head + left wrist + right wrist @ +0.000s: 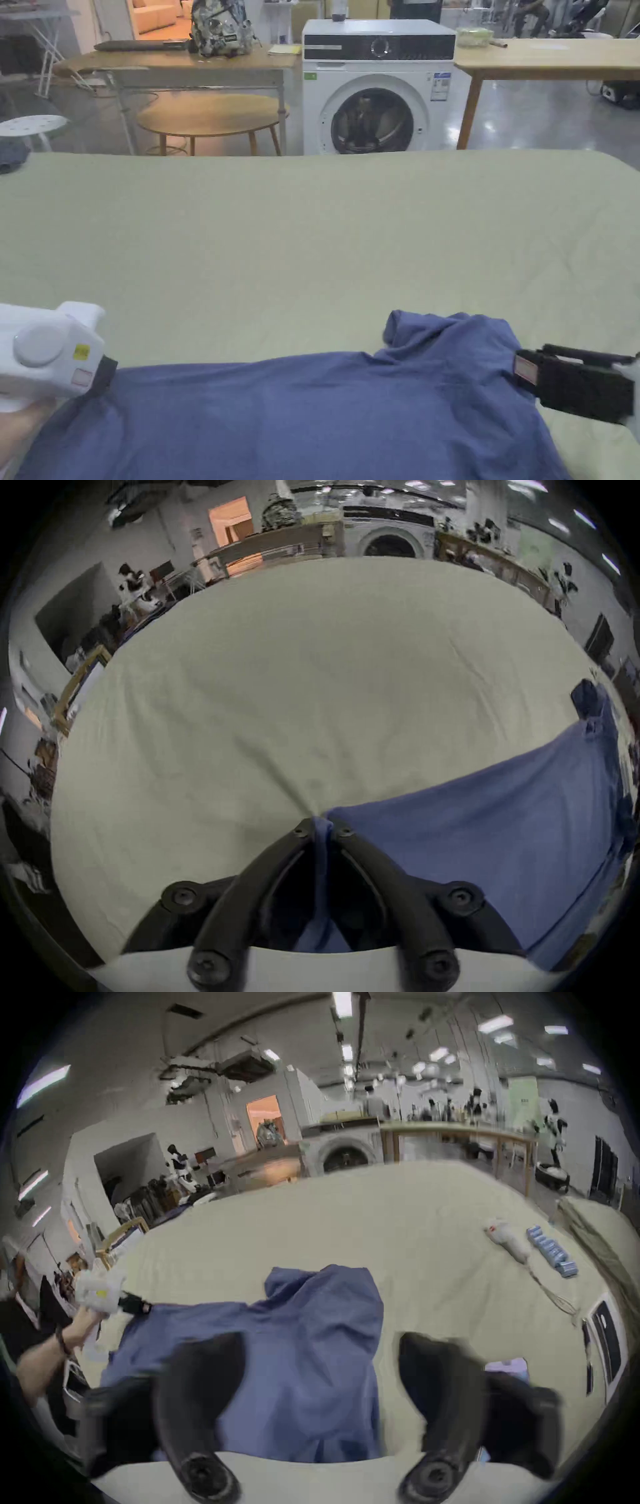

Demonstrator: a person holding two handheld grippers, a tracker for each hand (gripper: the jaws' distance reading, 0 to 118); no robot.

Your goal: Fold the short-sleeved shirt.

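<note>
Blue short-sleeved cotton shirt: being spread flat on pale green cloth-covered table, along its near edge; one bunched part standing up toward washing machine side.

Left gripper, white body, black jaws: jaws being pressed together on left corner of shirt, fabric strip pinched between them.

Right gripper, black jaws: jaws being held wide apart over right end of shirt; nothing clamped.

White front-loading washing machine: being seen beyond far edge of table, door open.

Row of blue cylinders: lying on table, well apart from shirt, to its right.
</note>
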